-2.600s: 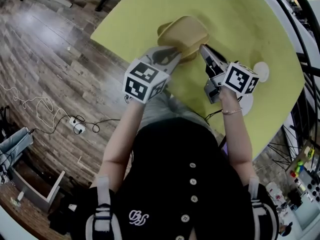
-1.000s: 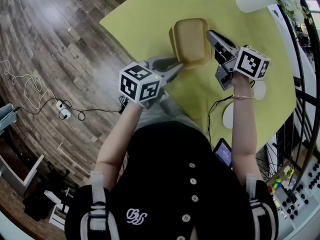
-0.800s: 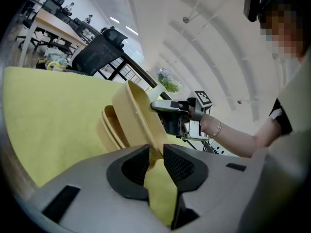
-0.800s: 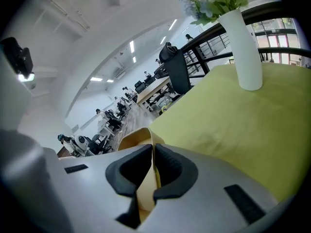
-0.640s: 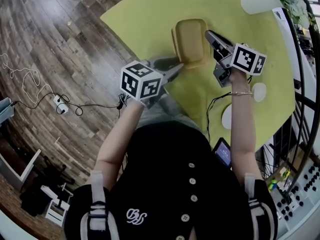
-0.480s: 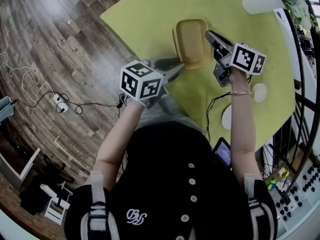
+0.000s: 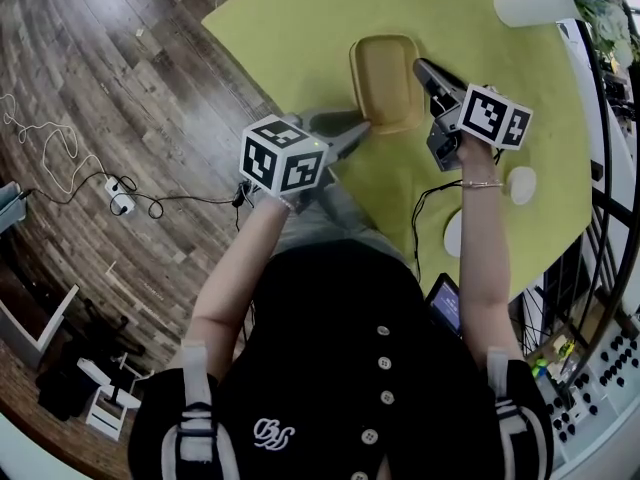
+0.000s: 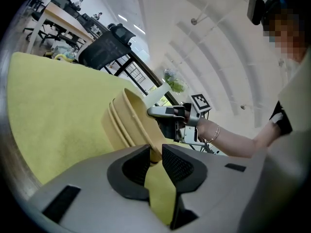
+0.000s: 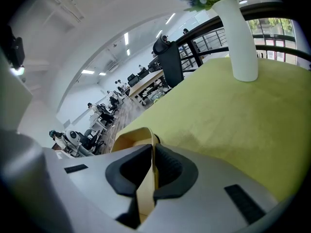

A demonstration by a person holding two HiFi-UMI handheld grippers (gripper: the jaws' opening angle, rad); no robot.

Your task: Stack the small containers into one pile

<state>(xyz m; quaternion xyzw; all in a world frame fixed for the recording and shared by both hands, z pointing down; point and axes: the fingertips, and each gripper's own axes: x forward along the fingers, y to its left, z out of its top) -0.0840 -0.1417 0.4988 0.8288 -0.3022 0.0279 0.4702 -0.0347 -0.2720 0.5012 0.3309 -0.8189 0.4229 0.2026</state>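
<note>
two grippers meet on one tan pile. nearest the person, the left gripper (image 7: 358,131) reaches in low from the near left. its jaws have just been closing and have the pile's near corner lip between them. the pads look to be touching it, so i read it as a light grip. the right gripper (image 7: 420,66) comes in from the right and is clamped on the thin rim of the right-hand long side, a tan strip squeezed between its pads.

the containers (image 7: 385,78) sit nested as a single pile near the front edge of the yellow-green table (image 7: 300,28), with the long axis running away from the person. the pile lies ahead and to the right of the left gripper and just left of the right one, and both are already at it. the next move, by my reading, is a settling or a letting go, and it turns on those two pinches at opposite sides keeping level.

i cannot tell whether the base rests on the table or hangs just above it. about three nested rims show from the left gripper view, though the exact count is unsure. far off, a white vase (image 7: 530,6) stands well apart.
</note>
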